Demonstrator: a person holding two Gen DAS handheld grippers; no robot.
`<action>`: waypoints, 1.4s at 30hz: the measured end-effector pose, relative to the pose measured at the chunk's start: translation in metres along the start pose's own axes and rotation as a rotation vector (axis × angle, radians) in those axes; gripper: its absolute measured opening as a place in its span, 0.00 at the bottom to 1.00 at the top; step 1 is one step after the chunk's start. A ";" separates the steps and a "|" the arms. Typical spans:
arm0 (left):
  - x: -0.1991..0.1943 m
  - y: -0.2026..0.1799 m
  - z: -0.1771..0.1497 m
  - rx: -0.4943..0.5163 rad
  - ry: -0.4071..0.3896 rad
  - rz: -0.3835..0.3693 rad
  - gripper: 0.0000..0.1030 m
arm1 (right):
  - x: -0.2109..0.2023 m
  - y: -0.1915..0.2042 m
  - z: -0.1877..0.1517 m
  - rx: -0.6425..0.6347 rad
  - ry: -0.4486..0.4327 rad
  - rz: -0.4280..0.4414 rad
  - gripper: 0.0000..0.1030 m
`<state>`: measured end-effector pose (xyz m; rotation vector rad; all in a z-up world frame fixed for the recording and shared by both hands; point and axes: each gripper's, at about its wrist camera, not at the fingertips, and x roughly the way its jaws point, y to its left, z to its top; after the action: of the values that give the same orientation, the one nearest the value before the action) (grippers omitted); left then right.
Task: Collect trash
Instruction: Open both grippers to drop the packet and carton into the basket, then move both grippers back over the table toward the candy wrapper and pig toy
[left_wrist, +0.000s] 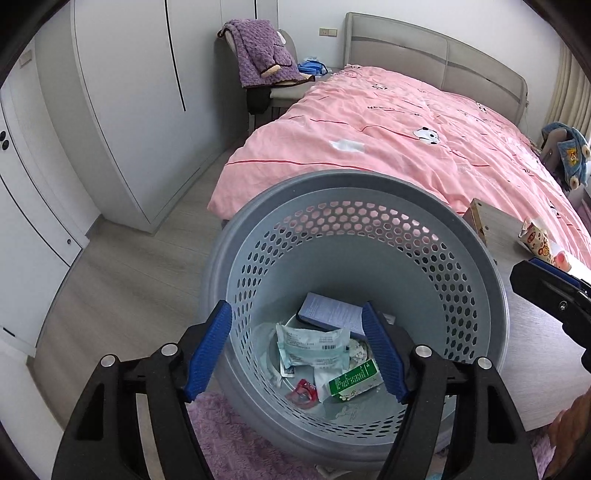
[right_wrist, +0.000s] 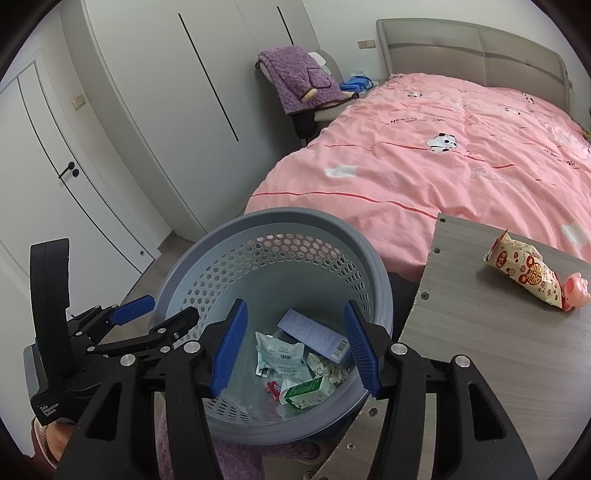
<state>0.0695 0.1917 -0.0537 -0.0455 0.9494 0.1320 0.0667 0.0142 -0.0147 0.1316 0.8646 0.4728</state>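
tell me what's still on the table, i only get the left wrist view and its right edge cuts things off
Observer: One snack packet lies on the table, fully visible in the right wrist view.
Operator: anything beside it
Observer: A pink pig shape sits at its right end. I cannot tell whether it is attached.
Operator: right gripper carrying something
Observer: No. The right gripper is open above the basket, with nothing between its fingers.
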 end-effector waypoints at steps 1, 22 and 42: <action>-0.001 0.000 0.000 -0.001 0.000 0.000 0.68 | -0.001 0.000 0.000 0.001 -0.001 0.000 0.52; -0.016 -0.023 0.000 0.031 -0.021 -0.015 0.68 | -0.028 -0.020 -0.009 0.037 -0.045 -0.027 0.54; -0.029 -0.070 0.001 0.088 -0.030 -0.074 0.68 | -0.066 -0.065 -0.023 0.118 -0.103 -0.100 0.54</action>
<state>0.0631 0.1197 -0.0305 0.0023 0.9216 0.0225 0.0354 -0.0753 -0.0033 0.2182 0.7945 0.3190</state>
